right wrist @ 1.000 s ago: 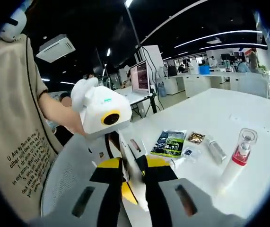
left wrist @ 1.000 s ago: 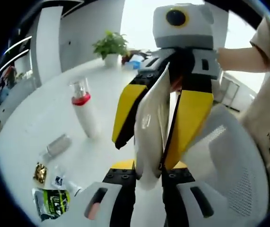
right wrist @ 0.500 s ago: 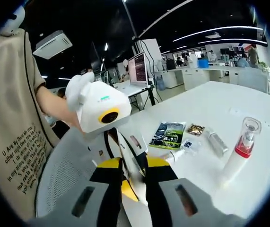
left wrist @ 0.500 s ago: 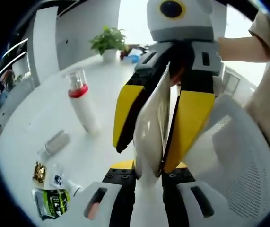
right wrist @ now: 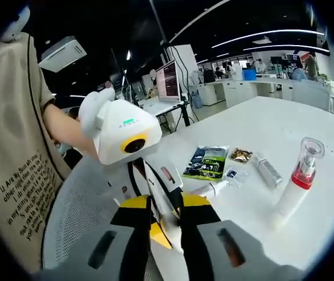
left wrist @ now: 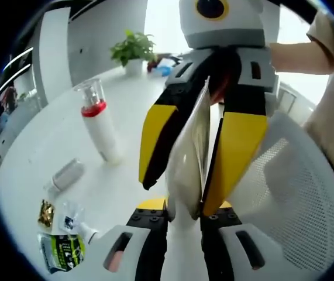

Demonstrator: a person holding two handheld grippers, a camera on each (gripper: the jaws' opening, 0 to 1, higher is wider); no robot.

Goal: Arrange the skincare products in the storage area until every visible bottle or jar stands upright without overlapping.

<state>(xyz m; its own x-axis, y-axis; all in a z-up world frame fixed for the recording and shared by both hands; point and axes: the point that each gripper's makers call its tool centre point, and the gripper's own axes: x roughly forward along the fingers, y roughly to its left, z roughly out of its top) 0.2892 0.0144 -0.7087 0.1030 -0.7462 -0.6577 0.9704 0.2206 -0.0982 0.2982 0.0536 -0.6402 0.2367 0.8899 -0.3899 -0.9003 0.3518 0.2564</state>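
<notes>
A flat white pouch [left wrist: 185, 164] hangs in the air between both grippers, above a mesh chair. My left gripper [left wrist: 181, 215] is shut on its lower edge, and the right gripper [left wrist: 176, 196], with yellow fingers [left wrist: 232, 153], clamps it from above. In the right gripper view my right gripper [right wrist: 165, 220] is shut on the same pouch [right wrist: 162, 202], with the left gripper [right wrist: 154, 190] facing it. On the white table [left wrist: 50, 134] stands an upright white bottle [left wrist: 99, 126] with a red band and clear cap, also seen as the bottle [right wrist: 294, 186]. A small silver tube [left wrist: 66, 174] lies flat near it.
A green-black sachet [left wrist: 61, 252], a gold packet [left wrist: 45, 213], a small clear sachet [left wrist: 68, 220] and a white tube [left wrist: 88, 234] lie near the table edge. A white mesh chair [left wrist: 286, 193] is under the grippers. A potted plant [left wrist: 134, 51] stands far back. A person's arm [left wrist: 298, 55] shows.
Both views have drifted slightly with the hands. The pouch stays clamped between the two grippers. The bottle and packets on the table have not moved.
</notes>
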